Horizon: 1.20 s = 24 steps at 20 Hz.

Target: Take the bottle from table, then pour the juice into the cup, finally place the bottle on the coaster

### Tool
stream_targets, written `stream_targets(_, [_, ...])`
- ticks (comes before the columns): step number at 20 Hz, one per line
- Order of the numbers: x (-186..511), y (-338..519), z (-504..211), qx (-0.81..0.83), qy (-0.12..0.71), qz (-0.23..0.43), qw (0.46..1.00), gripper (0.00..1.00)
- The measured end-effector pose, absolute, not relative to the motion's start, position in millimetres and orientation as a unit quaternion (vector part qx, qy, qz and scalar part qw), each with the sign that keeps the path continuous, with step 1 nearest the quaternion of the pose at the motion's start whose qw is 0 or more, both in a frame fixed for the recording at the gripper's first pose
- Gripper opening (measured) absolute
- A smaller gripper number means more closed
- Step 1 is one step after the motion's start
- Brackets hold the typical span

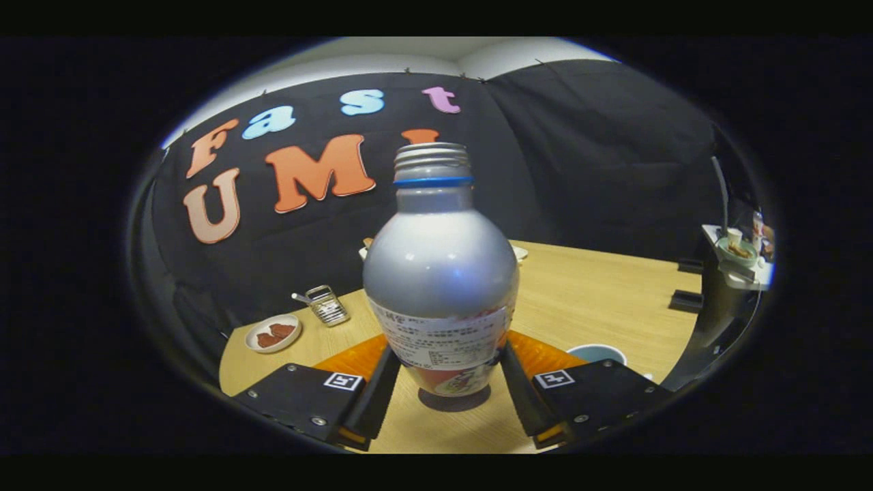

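Centre of frame: the bottle [440,273], silver, uncapped, threaded neck with a blue ring, label low on its body. It stands upright between the gripper [443,385] fingers, which close on its lower body from both sides, pinching at label height. A shadow sits under the base; whether the base rests on the table [600,300] or is lifted just clear, I cannot tell from this angle.

The low hold likely keeps the neck free for tipping, and the upright pose keeps juice in while the mouth is open.

Lower right, just beyond the right finger: rim of the cup [597,352], near the bottle, half hidden by the gripper body. Pour target is close; a short swing right should reach it.

Behind the bottle, both sides of its base: an orange flat piece [351,358], possibly the coaster, but mostly covered.

Lower left: a small plate [273,333] with reddish food, and beside it a little metal rack [326,305]. Far right: a dark stand [716,300] with a small tray. None lies between bottle and cup.
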State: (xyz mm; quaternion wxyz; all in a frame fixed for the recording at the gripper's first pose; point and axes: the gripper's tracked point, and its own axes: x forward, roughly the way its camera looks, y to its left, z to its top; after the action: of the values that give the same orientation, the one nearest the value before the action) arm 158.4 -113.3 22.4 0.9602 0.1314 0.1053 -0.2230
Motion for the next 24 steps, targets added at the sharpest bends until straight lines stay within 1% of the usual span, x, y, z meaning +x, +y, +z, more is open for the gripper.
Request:
stream_targets(5, [180, -99, -2, 0.069, 0.118, -0.218, 0.966, 0.77])
stream_targets(12, [204, -85, -46, 0.035, 0.149, -0.214, 0.965, 0.77])
stream_targets(16, [211, -80, -72, 0.047, 0.168, -0.203, 0.964, 0.77])
stream_targets(24, [212, -79, -83, 0.044, 0.174, -0.208, 0.962, 0.79])
